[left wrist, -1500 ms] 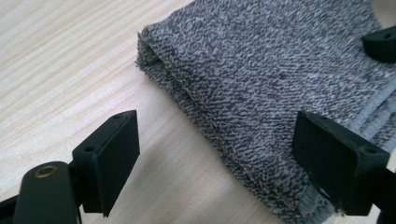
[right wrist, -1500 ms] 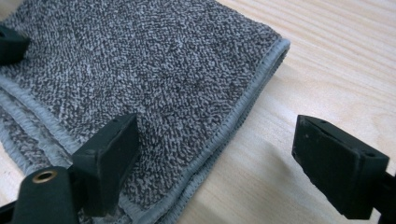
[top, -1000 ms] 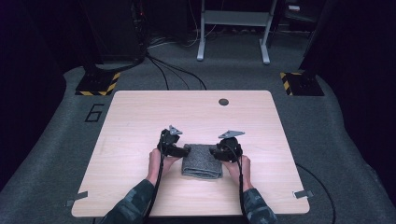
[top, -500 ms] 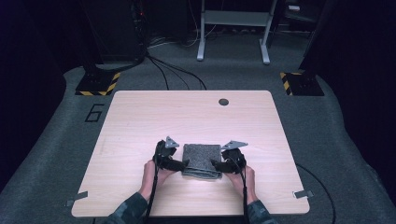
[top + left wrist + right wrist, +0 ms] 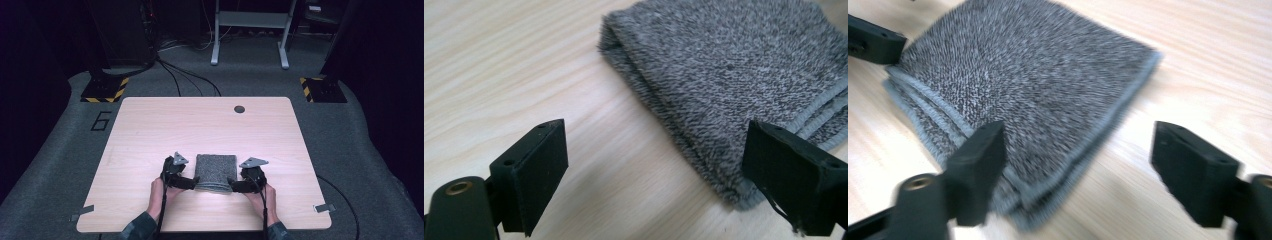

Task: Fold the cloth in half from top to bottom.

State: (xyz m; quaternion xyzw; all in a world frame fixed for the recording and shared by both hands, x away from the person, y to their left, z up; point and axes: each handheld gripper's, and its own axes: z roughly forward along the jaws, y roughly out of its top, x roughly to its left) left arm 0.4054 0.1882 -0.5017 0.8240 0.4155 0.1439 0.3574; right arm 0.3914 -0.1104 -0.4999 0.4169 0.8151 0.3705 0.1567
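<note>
Both claws stand released, their flat, blocky black jaws having just been opening: the left claw (image 5: 192,184) spreads its jaws around the near left corner of the folded towel (image 5: 216,172) without pressing it, and the right claw (image 5: 234,186) does the same at the near right corner. The towel is a squarish stack of fuzzy, speckled grey terry layers with a smooth paler hem, lying flat between the claws. It sits toward 6 o'clock on the pale wood-grain table (image 5: 150,125), whose round dark grommet (image 5: 239,109) lies near 12 o'clock.

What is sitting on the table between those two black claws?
A folded grey towel lies between the left claw and the right claw, seen plainly in the high view. Both claws are open.
</note>
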